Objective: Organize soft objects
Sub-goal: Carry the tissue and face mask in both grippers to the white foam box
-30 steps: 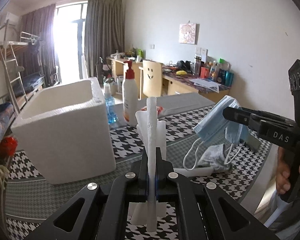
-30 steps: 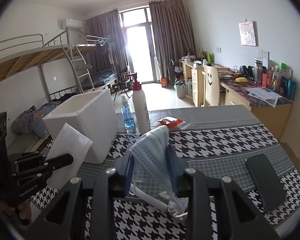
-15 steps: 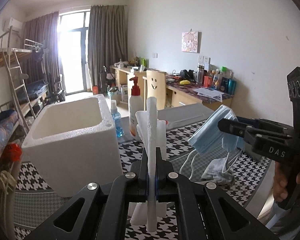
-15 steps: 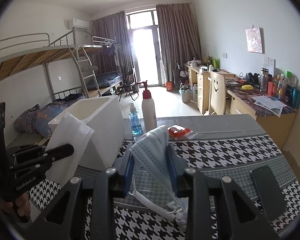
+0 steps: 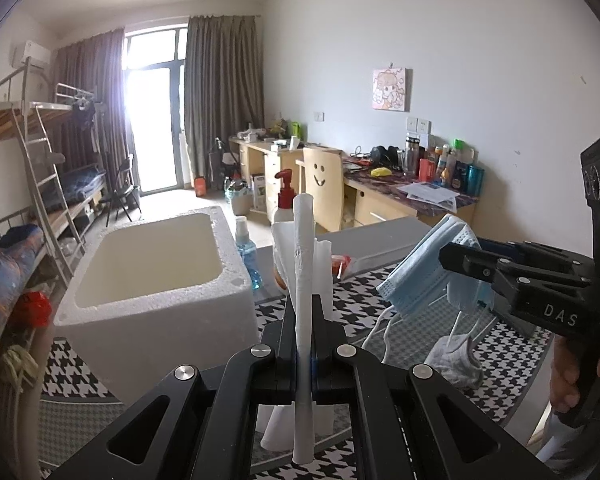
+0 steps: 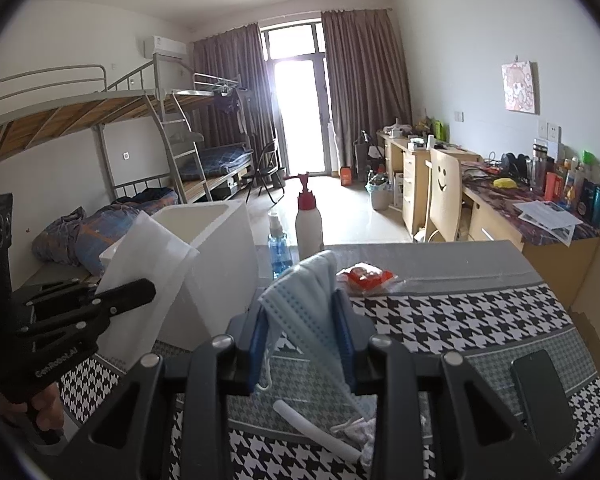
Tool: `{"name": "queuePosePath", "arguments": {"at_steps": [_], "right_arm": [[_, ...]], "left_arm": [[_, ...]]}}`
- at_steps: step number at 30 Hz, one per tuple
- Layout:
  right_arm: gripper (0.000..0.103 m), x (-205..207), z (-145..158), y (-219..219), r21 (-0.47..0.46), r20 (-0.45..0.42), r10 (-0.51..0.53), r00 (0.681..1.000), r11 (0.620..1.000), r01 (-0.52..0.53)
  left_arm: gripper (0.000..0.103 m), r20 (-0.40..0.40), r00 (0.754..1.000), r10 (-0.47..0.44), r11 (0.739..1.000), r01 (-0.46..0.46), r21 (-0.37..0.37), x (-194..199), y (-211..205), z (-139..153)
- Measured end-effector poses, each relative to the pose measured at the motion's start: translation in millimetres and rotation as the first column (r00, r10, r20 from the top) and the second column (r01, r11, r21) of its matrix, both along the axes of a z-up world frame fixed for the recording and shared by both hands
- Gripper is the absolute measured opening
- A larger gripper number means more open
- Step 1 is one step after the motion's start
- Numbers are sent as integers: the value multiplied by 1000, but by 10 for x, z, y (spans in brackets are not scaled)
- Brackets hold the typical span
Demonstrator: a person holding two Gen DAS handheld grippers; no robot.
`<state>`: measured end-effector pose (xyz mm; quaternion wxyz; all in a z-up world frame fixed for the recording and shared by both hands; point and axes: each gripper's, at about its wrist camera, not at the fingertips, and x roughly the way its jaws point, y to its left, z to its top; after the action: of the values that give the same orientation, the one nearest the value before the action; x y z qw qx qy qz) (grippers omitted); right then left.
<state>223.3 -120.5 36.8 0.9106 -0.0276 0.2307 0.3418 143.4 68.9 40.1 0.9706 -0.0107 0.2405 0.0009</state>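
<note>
Left wrist view: a white sheet (image 5: pixel 304 280) is pinched upright in tightly pressed jaws beside the foam box (image 5: pixel 156 280), while a face mask (image 6: pixel 304 300) is pinched right of that box, both seemingly destined for it.

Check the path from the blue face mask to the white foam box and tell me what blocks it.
The left tongs, shut on a white sheet, hang between the face mask in the right tongs and the foam box. The box's top is open and no lid shows.
</note>
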Motion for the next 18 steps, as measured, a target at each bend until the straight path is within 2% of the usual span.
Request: {"name": "queuePosePath", "arguments": {"at_steps": [18], "right_arm": [[36, 135, 231, 173, 2, 36, 15, 999, 1000, -16]], "left_arm": [[4, 60, 998, 1, 1000, -2, 11, 78, 56, 291]]}}
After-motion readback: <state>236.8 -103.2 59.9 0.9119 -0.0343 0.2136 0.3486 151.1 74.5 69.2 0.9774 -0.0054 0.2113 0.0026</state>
